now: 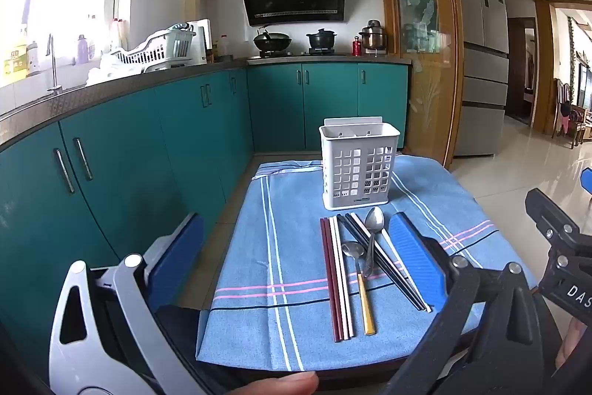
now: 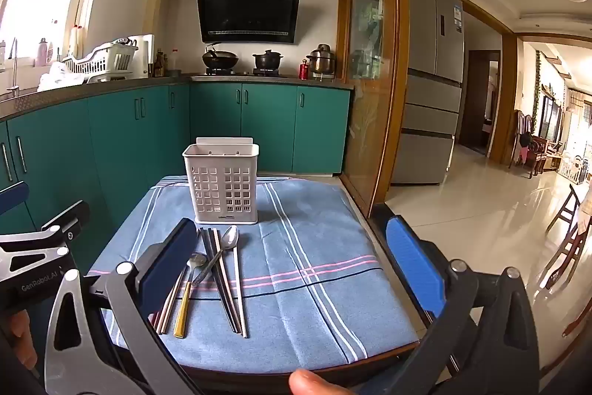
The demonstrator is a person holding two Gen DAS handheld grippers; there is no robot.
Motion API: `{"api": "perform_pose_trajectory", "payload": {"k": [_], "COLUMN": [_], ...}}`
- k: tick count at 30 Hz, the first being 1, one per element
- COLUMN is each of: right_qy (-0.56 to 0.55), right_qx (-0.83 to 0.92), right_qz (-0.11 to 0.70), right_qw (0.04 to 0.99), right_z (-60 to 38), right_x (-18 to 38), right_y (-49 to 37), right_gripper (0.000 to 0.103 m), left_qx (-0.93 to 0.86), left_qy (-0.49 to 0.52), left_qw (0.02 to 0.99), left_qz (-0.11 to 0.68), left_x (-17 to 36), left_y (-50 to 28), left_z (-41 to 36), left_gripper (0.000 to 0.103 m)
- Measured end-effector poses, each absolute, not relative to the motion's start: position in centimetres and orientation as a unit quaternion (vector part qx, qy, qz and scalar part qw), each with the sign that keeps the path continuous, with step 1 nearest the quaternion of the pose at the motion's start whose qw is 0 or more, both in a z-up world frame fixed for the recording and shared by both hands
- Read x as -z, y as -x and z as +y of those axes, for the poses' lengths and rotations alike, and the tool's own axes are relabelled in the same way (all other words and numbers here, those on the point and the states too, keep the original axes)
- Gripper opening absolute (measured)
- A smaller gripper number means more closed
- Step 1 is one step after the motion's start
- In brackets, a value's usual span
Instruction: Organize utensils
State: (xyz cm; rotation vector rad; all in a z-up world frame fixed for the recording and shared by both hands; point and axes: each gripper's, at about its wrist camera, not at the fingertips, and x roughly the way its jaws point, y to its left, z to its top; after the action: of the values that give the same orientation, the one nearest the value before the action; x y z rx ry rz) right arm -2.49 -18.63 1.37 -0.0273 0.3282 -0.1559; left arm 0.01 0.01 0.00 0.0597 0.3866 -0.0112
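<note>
Left wrist view first: the left gripper (image 1: 296,254) stands with its jaws spread wide and nothing between the pads. Framed in that gap, ahead on the blue cloth (image 1: 259,247), the utensils lie side by side: dark red and white chopsticks (image 1: 336,280) nearest the left pad, a yellow-handled spoon (image 1: 360,287) in the middle, a steel spoon (image 1: 373,232) crossed over the black chopsticks (image 1: 384,269) toward the right pad. Beyond them all, the white caddy (image 1: 358,169) stands upright and looks empty.

Over to the right wrist: the right gripper (image 2: 292,269) is just as wide open, holding nothing. Here the cluster sits close against the left pad, which hides part of it, and the caddy is ahead, left of centre in the gap.

My read: the sticks are light, stiff and thin, apt to roll or splay, so pinch a pair together near mid-length. The spoons look smooth and slippery; take each by the handle, not the bowl.
</note>
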Motion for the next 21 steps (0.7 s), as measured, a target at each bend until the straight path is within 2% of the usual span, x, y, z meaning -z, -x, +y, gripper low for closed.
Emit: {"api": "perform_pose_trajectory", "payload": {"k": [21], "right_qy": [0.012], "right_qx": [0.074], "right_qz": [0.164], "right_qw": [0.984], "right_z": [-18.34], "right_x": [-1.03], "right_y": [2.34], "right_gripper": [0.100], "left_qx": [0.005], "left_qy": [-0.028], "left_qw": [0.980], "left_qz": [0.196], "left_x": [0.82], "left_y": [-0.30], "left_z": [0.03], "left_gripper": [0.099]}}
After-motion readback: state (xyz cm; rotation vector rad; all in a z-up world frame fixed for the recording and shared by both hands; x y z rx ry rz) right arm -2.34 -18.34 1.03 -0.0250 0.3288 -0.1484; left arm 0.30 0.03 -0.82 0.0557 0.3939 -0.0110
